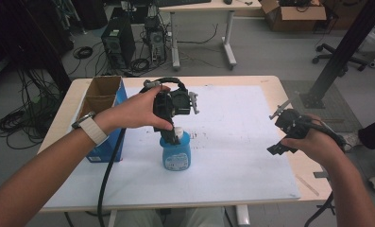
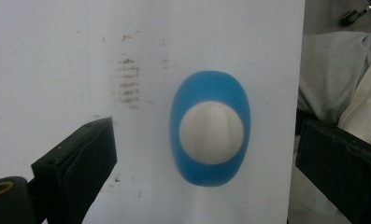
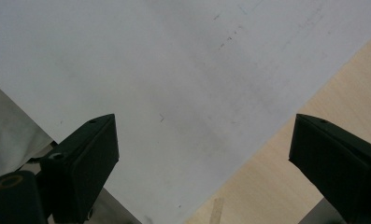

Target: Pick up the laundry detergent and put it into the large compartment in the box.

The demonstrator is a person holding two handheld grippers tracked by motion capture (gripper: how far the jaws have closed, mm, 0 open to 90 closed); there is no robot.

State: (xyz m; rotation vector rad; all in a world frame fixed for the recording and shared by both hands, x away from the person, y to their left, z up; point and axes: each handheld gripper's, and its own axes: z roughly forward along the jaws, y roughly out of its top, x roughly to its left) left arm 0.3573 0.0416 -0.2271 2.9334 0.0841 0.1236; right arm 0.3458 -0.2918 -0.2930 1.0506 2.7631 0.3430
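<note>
Blue bottle [image 1: 176, 153] with a white cap [image 1: 178, 132] upright near the middle of the white sheet [image 1: 232, 142] on the table [image 1: 289, 94]. Left gripper [image 1: 174, 137] directly above it, pointing down — jaws spread wide, 1 on each side of the cap, touching nothing. From the left gripper view, bottle [image 2: 210, 128] seen end-on, centred between the 2 jaws. Right gripper [image 1: 282, 137] well apart, over the sheet's right edge — jaws spread, empty. Blue cardboard box [image 1: 105, 111] at the table's left.
</note>
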